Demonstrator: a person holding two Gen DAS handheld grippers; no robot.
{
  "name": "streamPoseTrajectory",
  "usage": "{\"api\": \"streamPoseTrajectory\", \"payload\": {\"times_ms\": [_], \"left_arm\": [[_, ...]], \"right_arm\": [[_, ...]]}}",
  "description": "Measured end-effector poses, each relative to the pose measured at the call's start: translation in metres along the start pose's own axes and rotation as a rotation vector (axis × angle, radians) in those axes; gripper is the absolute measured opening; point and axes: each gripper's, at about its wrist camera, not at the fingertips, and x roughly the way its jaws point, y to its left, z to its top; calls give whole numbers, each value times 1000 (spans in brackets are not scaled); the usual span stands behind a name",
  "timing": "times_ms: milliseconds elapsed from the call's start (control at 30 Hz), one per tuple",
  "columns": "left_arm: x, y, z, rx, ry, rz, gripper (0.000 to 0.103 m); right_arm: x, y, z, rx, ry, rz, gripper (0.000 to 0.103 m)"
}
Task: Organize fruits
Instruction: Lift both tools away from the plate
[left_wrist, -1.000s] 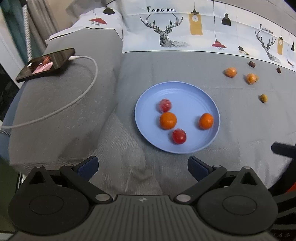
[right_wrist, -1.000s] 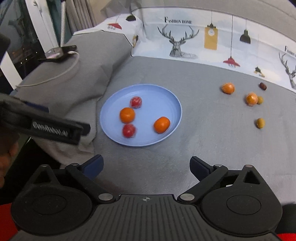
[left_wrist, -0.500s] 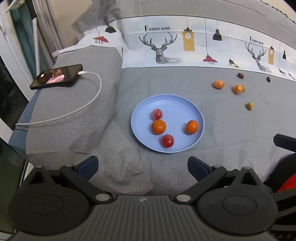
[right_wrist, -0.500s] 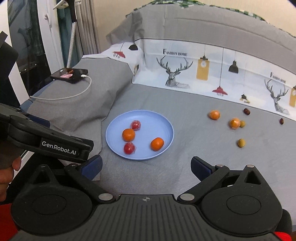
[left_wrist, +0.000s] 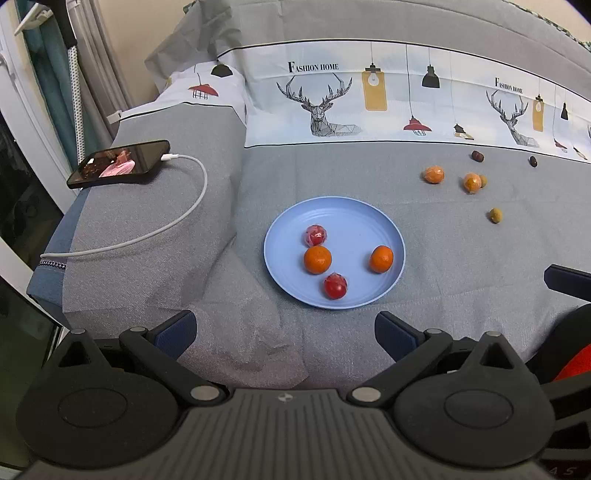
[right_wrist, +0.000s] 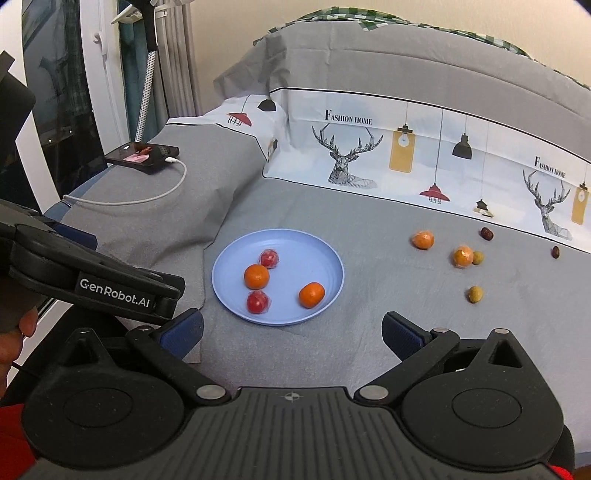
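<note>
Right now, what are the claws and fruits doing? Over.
Left claw open, empty; right claw open, empty. Round blue plate holds four fruits. Six loose on grey bedsheet. Path clear.

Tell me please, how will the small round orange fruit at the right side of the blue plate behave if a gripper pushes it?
The small round orange fruit looks round, so it probably rolls. The round blue plate has a raised rim, which may stop it.

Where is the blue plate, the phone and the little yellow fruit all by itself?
blue plate (left_wrist: 354, 218): left wrist view, bare far part.
phone (left_wrist: 118, 163): left wrist view, middle of its screen.
lone yellow fruit (right_wrist: 475, 294): right wrist view, its middle.
</note>
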Motion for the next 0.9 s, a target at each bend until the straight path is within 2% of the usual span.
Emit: {"api": "streamPoseTrajectory", "payload": {"times_ms": [633, 900], "left_arm": [[14, -1, 6, 7, 38, 4, 103], [25, -7, 16, 8, 77, -10, 103]], "right_arm": [[12, -1, 0, 6, 39, 8, 102], [23, -13, -5, 54, 59, 5, 102]]}}
